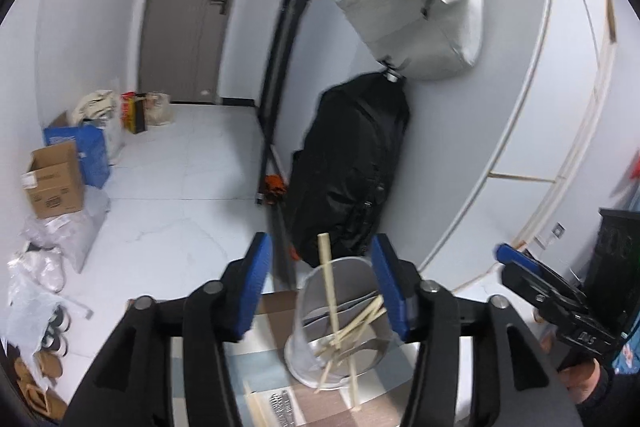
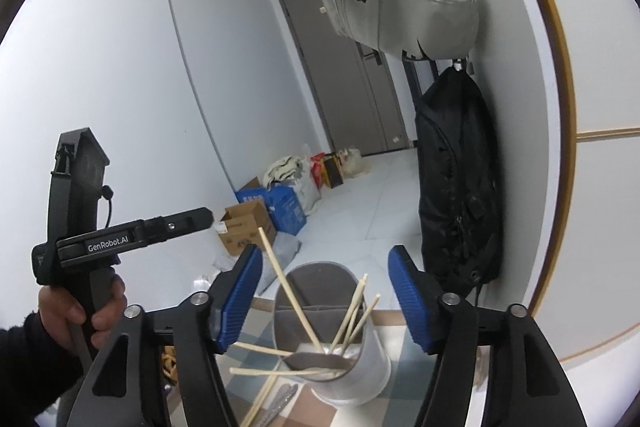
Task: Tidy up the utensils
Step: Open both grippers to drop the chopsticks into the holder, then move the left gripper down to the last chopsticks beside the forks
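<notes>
A clear plastic utensil holder (image 1: 340, 323) with a grey divider stands on a patterned table mat; it also shows in the right wrist view (image 2: 340, 343). Several pale wooden chopsticks (image 1: 330, 291) lean inside it, some sticking out over the rim (image 2: 288, 291). My left gripper (image 1: 322, 287) is open and empty, its blue pads either side of the holder, above it. My right gripper (image 2: 326, 295) is open and empty, also above the holder. The right gripper shows at the far right of the left view (image 1: 552, 295). A metal utensil (image 2: 280, 399) lies on the mat below the holder.
A black bag (image 1: 352, 167) and a grey bag (image 1: 416, 7) hang on the wall behind the table. Cardboard boxes (image 1: 54, 183), a blue box (image 1: 90, 151) and bags line the floor at left. More chopsticks (image 1: 256, 407) and a metal utensil (image 1: 282, 407) lie on the mat.
</notes>
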